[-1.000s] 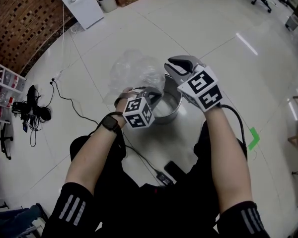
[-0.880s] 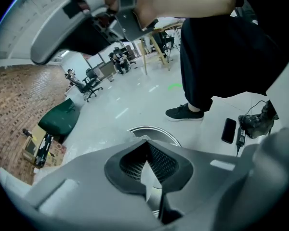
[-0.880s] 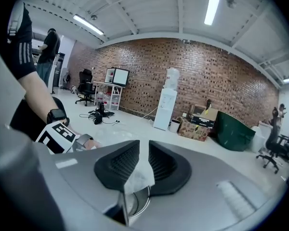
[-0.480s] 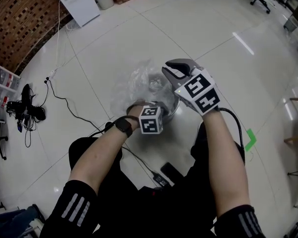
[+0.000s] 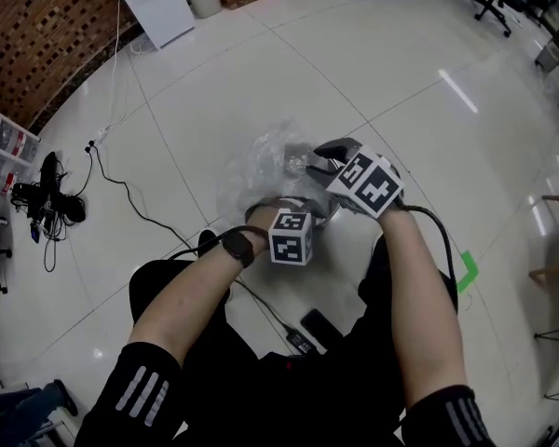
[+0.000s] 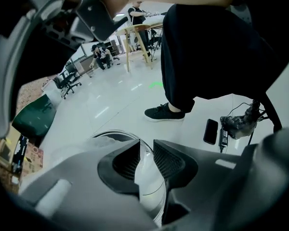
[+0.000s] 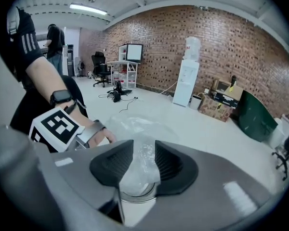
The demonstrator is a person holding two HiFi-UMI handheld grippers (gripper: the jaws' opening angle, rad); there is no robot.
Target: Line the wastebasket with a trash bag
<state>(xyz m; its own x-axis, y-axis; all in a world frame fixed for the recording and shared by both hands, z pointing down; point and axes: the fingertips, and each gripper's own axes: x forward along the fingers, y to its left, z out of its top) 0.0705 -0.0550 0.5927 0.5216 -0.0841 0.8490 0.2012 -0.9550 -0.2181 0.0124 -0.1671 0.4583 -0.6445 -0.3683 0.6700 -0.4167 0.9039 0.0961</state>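
Along our left claw (image 6: 144, 153) we see the two ribbed pads drawing apart. In the gap between them are the round metal rim of the wastebasket (image 6: 117, 132) and a cloudy fold of the clear trash bag (image 6: 145, 182), and neither pad presses on them. Beyond, on the glossy white floor (image 6: 111, 95), a black sneaker (image 6: 164, 112) stands, and a dark phone (image 6: 210, 131) lies just beside a power adapter (image 6: 236, 126). Along our right claw (image 7: 144, 155) the pads are likewise spreading. A bunched strip of bag film rises loose between them, with the basket's rim showing below. Further off we see our left wrist with its watch (image 7: 61, 97), the left claw's marker cube (image 7: 55, 126), a brick wall (image 7: 241, 47) and a white water dispenser (image 7: 189, 78). From the head view, both claws meet over the wastebasket (image 5: 328, 214), which stands on the floor just ahead of our knees. The left is at its near edge and the right at its far right edge. The trash bag (image 5: 256, 161) billows over the basket's far left side and hides most of it.
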